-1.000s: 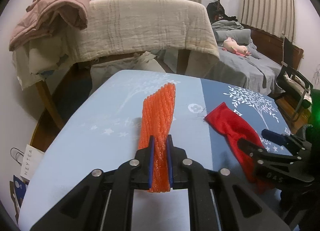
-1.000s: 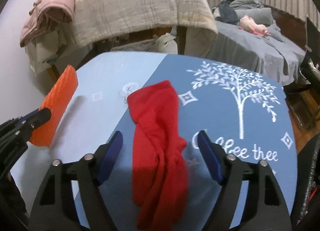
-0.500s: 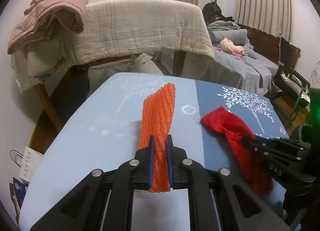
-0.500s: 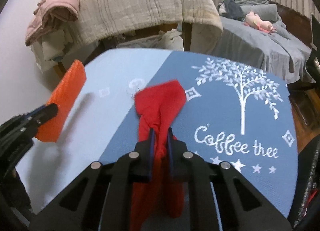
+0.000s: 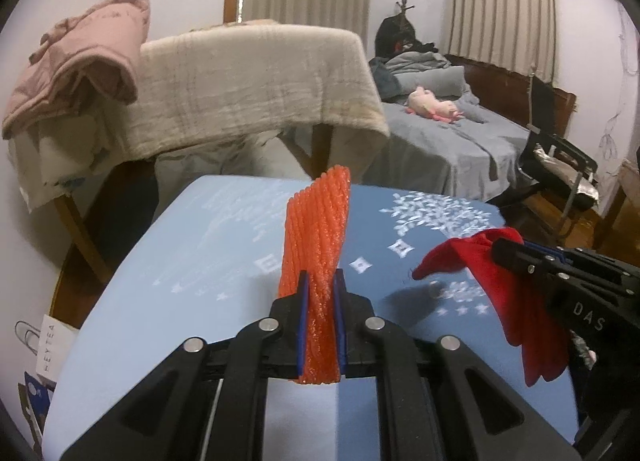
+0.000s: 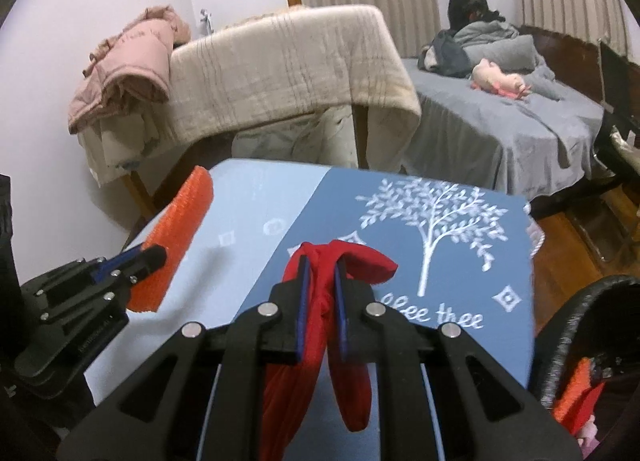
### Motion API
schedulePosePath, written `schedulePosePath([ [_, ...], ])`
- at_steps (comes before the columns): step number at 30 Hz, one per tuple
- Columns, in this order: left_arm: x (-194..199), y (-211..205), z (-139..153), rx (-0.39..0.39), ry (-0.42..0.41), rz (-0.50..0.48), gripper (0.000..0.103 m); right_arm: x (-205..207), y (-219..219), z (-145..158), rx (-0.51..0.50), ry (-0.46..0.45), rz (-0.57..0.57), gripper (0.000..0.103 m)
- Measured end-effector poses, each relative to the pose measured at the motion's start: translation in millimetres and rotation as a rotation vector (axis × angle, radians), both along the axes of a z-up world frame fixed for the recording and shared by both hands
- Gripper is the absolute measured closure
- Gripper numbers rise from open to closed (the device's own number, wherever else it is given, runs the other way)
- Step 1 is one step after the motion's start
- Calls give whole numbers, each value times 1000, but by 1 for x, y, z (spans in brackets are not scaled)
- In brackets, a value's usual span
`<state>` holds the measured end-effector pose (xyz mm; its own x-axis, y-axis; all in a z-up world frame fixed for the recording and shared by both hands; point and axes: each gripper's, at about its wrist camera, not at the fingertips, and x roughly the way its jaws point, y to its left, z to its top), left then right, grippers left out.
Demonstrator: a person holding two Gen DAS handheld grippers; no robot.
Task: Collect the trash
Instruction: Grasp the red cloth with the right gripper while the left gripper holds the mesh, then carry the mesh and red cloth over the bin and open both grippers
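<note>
Here, from the left: left gripper [image 5: 319, 313] clamped on an orange foam net sleeve [image 5: 318, 237], lifted clear of the blue tablecloth [image 5: 160, 281]. Further right, right gripper [image 6: 320, 293] pinched shut on a red cloth [image 6: 316, 341], jaws just closed round it, ends dangling above the white tree print [image 6: 434, 217]. Only in the right wrist view: dark bin rim [image 6: 576, 325] at lower right, orange and red scraps inside. Only in the left wrist view: paper bag [image 5: 48, 341] on the floor at far left.
</note>
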<state>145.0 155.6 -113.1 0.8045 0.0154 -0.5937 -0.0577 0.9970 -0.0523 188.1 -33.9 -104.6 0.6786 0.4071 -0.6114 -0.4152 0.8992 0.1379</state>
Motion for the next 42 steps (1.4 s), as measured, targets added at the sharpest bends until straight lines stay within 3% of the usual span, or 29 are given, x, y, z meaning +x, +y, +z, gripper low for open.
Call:
schedulePosePath([
  [15, -16, -68, 44, -8, -82, -128, 92, -42, -72, 51, 35, -115, -98, 92],
  [42, -40, -209, 78, -28, -154, -395, 92, -114, -212, 83, 16, -234, -328, 92],
])
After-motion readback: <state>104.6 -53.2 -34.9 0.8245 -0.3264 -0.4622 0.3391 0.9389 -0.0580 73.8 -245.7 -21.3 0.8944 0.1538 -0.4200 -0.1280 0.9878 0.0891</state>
